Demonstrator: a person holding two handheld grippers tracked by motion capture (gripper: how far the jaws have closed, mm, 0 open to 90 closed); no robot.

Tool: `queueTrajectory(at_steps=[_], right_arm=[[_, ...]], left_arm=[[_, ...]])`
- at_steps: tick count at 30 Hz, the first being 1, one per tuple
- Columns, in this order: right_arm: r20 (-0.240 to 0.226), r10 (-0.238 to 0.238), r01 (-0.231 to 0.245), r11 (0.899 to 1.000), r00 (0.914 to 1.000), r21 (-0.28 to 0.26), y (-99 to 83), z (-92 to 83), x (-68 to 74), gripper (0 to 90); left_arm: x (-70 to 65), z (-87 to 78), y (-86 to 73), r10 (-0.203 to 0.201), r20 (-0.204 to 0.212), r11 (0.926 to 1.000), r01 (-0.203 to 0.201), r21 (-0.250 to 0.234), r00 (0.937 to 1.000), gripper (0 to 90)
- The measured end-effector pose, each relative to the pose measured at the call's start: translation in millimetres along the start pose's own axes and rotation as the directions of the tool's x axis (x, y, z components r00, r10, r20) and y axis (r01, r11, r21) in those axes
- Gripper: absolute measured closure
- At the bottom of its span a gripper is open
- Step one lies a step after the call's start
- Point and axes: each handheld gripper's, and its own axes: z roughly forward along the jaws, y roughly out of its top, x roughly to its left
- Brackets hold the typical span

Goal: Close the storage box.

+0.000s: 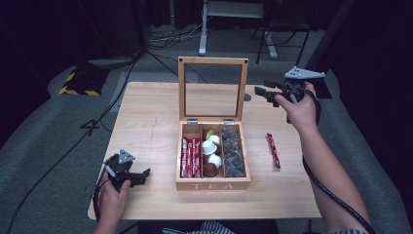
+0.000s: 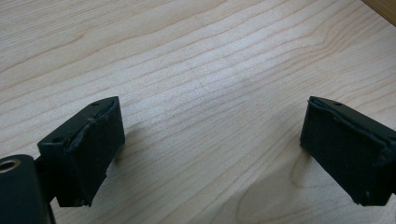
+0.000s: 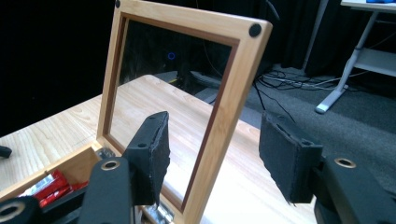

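The tea box (image 1: 213,184) sits mid-table with its glass-paned lid (image 1: 212,87) standing upright on the hinges at the far side, so the lid's frame rises straight up while the box's three compartments run away from you, sachets in the left one, little cups in the middle, dark bags on the right. Your right gripper (image 3: 212,161) has its jaws spread wide on either side of the lid's right-hand frame edge, nothing clamped yet; my guess is you mean to take that edge and swing the lid. If so, bring the pads (image 3: 156,154) flat onto the wood, not the glass, grip near the top corner for leverage, and follow the hinge arc instead of pushing straight down. A loose red sachet (image 1: 273,150) lies right of the box, lengthwise away from you. Your left gripper (image 2: 212,154) hovers low over bare table (image 2: 196,60) at the near left corner, jaws wide apart and empty
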Motion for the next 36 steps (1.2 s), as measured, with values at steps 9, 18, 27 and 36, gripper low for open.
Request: queueTrajectory(at_steps=[9,18,27,36], right_arm=[[0.002,-0.015,0.015,1.0,0.9999,0.012,14.2,35.6,-0.8,42.6],[0.025,0.025,-0.026,0.999,0.9994,0.041,16.4,64.9,-10.2,42.1],[0.025,0.064,-0.066,0.995,0.9977,0.078,7.7,83.8,-13.2,42.4],[0.014,0.093,-0.094,0.99,0.9955,0.101,2.5,93.7,-12.1,47.1]], left_arm=[[0.7,0.8,0.7,0.002,0.009,1.0,-0.002,0.004,1.0,5.4],[0.7,0.8,0.7,0.003,0.009,1.0,-0.003,0.004,1.0,5.3],[0.5,0.9,0.9,0.002,0.009,1.0,-0.002,0.005,1.0,4.9],[0.5,1.0,0.9,0.003,0.009,1.0,-0.003,0.006,1.0,4.9]])
